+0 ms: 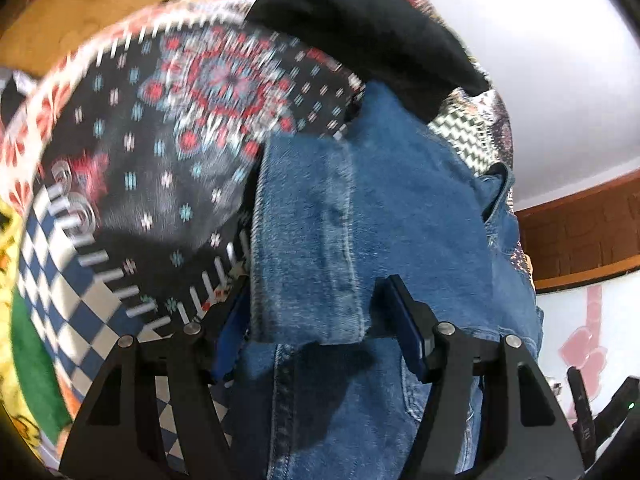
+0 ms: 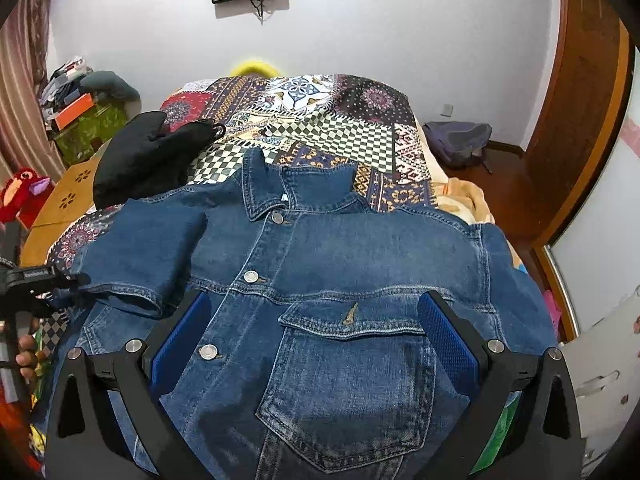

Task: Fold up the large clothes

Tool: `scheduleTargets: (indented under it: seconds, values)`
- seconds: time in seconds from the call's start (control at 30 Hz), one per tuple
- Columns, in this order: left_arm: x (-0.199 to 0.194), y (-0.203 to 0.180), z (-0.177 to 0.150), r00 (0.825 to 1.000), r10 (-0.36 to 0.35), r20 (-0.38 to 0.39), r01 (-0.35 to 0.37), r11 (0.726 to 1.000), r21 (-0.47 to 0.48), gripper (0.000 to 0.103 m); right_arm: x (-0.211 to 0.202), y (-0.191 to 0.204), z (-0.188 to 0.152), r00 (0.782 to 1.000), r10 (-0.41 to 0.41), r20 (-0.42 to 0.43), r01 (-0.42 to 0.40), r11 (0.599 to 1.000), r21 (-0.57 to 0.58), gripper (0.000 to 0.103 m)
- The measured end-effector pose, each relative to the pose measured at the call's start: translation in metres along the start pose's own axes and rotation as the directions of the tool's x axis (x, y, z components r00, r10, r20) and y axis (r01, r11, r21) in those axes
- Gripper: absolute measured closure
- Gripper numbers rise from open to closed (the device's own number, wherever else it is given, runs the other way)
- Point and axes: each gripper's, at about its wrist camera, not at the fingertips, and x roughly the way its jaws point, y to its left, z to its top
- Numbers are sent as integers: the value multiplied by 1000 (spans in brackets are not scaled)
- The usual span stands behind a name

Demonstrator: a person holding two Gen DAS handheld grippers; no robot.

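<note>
Only one piece of lettering visible: a small white label on the black body of the left gripper [image 2: 44,280], far left of the right gripper's fingers in the right wrist view. Too small and blurred to read with certainty; seems to begin with "Gen". No readable brand on the denim jacket [image 2: 320,280] between the fingers, on its metal buttons or pocket. Nothing legible ahead of the fingers in the left wrist view.

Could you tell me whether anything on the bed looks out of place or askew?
Nothing is damaged or spilled. The denim jacket lies face up on the patchwork bedspread with one sleeve folded in, cuff between the left claw fingers. A black garment sits bunched beside the collar, unfolded.
</note>
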Motion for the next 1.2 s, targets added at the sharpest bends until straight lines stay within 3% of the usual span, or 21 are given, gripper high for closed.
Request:
scheduleTargets:
  seconds: [0.17, 0.23, 0.3, 0.37, 0.4, 0.47, 0.6, 0.73, 0.77, 0.87, 1.0, 1.2]
  values:
    - [-5, 7, -6, 999, -49, 14, 49, 998, -36, 38, 2, -5, -3, 1000, 13, -8, -13, 1000, 20, 0]
    - [-7, 4, -5, 998, -64, 16, 64, 998, -21, 50, 1, -6, -4, 1000, 19, -8, -19, 999, 29, 0]
    - [-13, -3, -3, 999, -26, 43, 26, 1000, 9, 63, 0, -8, -5, 1000, 20, -5, -20, 999, 37, 0]
    - [-22, -14, -1, 994, 30, 102, -36, 997, 61, 69, -2, -12, -7, 1000, 16, -3, -16, 999, 42, 0]
    - [-29, -22, -1, 990, 46, 135, -59, 994, 95, 79, -2, -14, -7, 1000, 12, -2, -12, 999, 42, 0]
    - [-42, -43, 1, 977, 82, 197, -117, 978, 173, 80, -3, -20, -8, 1000, 0, -1, 0, 999, 48, 0]
    - [-68, -89, 4, 942, 106, 320, -210, 927, 312, 81, -6, -34, -10, 1000, -8, 7, 7, 997, 78, 0]
    - [-85, -152, 4, 939, 2, 345, -163, 883, 440, 85, -9, -53, -12, 1000, -17, 13, 15, 992, 125, 0]
    - [-87, -169, 2, 938, -28, 346, -150, 866, 478, 92, -11, -59, -13, 1000, -20, 15, 18, 990, 139, 0]
    - [-89, -229, -8, 932, -137, 335, -90, 808, 582, 94, -14, -73, -15, 999, -29, 17, 25, 984, 174, 0]
    - [-77, -297, -32, 934, -241, 262, -11, 716, 698, 96, -20, -94, -18, 999, -50, 20, 44, 975, 218, 0]
    - [-15, -364, -74, 967, -243, 81, 87, 610, 788, 96, -22, -120, -28, 997, -81, -15, 82, 960, 269, 0]
